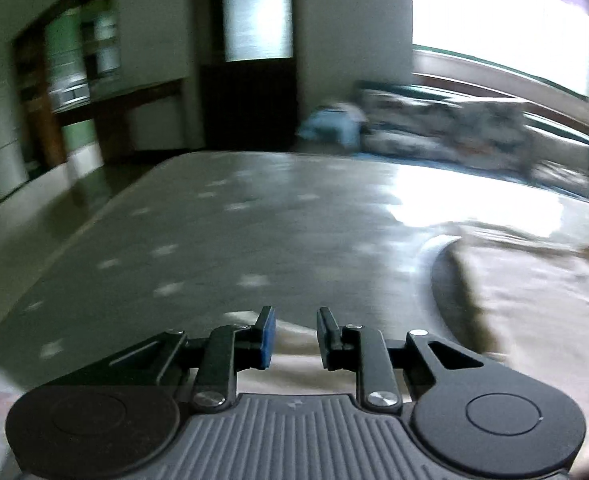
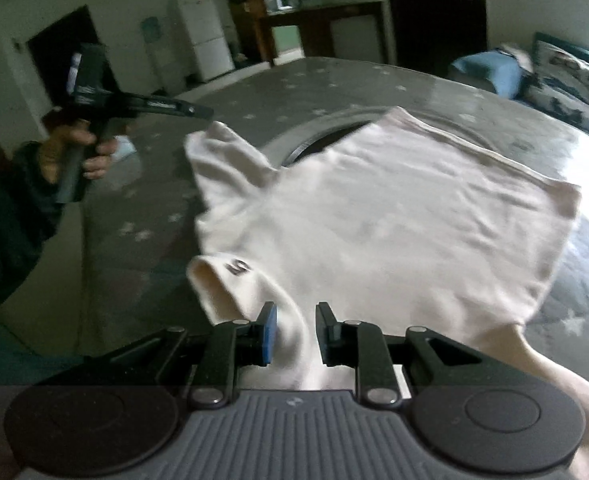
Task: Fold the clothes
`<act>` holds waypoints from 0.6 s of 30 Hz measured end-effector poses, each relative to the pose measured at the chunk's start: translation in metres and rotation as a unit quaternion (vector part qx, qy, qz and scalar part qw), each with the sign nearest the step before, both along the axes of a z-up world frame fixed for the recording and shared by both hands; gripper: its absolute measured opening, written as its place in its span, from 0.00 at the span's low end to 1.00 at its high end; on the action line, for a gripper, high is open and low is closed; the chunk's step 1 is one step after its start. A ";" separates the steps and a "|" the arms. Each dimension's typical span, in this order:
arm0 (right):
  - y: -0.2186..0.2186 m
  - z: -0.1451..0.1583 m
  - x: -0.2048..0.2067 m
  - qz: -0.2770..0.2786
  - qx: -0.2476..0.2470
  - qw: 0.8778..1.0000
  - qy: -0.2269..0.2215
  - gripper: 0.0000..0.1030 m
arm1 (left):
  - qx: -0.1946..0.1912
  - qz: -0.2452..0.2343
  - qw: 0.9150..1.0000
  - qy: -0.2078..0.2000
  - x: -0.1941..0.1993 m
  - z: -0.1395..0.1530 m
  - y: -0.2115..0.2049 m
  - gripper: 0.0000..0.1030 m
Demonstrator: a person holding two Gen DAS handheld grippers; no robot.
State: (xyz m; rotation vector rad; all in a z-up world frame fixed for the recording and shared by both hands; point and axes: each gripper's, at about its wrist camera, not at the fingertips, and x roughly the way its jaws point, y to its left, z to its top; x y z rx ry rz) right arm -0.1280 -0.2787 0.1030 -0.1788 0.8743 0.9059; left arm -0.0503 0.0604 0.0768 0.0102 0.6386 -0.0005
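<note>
1. Lying flat on the grey star-print bed: white shirt, long axis running from near left to far right.
2. Left gripper raised off the fabric, jaws apart, empty.
3. Right gripper jaws narrowly apart over the shirt; grip impossible to tell.

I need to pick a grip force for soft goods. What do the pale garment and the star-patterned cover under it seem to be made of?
The pale garment looks like soft matte knit, probably cotton jersey: it drapes limply, wrinkles finely and has a stitched hem. The star-patterned cover looks like grey woven or quilted fabric with a slight sheen where window light glares off it; the exact fibre cannot be told.
</note>
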 end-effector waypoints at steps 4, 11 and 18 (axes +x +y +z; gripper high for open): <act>-0.002 -0.006 -0.006 -0.003 -0.012 1.000 -0.007 0.20 | -0.013 -0.110 0.994 0.016 -0.007 -0.003 -0.051 0.24; -0.006 -0.013 -0.021 0.000 -0.021 1.000 -0.012 0.20 | 0.000 -0.271 0.962 0.045 -0.032 -0.030 -0.129 0.24; -0.019 -0.014 -0.028 -0.021 -0.004 1.000 -0.008 0.20 | 0.023 -0.329 0.943 0.049 -0.056 -0.047 -0.158 0.24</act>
